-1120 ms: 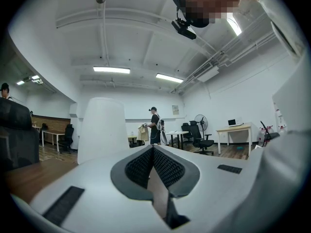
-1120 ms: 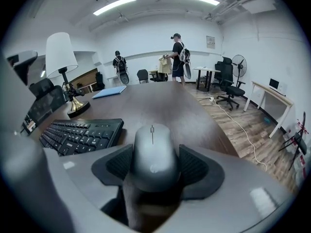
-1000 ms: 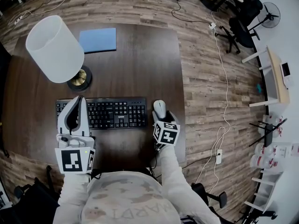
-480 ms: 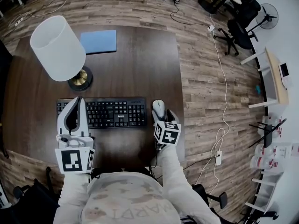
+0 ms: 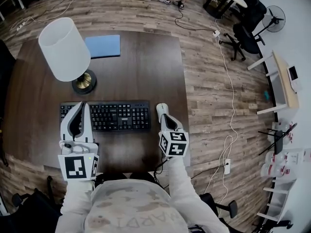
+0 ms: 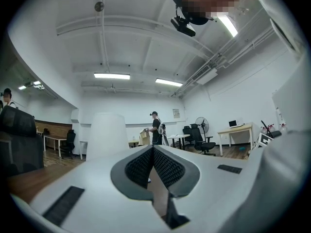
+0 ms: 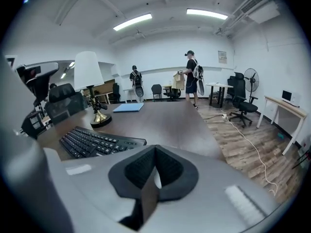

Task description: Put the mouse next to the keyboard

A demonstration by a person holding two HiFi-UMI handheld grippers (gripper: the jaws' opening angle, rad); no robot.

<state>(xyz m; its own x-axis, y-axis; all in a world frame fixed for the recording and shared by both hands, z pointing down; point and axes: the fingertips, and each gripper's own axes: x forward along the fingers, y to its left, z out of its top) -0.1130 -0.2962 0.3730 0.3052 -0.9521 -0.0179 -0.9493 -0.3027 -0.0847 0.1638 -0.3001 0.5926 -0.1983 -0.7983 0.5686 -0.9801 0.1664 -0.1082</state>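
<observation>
The white mouse (image 5: 161,108) lies on the dark wooden table (image 5: 146,67), just right of the black keyboard (image 5: 114,116). My right gripper (image 5: 166,117) hovers above the mouse's near end and hides part of it. Its jaws have just been closing; in the right gripper view the pads (image 7: 155,152) meet with nothing held, and only a white sliver shows below them. The keyboard (image 7: 95,142) lies to its left. My left gripper (image 5: 81,106) is shut and empty over the keyboard's left end; its pads (image 6: 153,149) touch.
A lamp with a white shade (image 5: 65,55) stands behind the keyboard's left end, and a blue pad (image 5: 103,46) lies at the table's far side. The table's right edge (image 5: 185,101) runs close to the mouse. A white cable (image 5: 232,106) trails over the floor beyond.
My right gripper has lifted off the mouse, drawn back a little and shut. The mouse stays beside the keyboard. The left gripper has shifted only slightly.
</observation>
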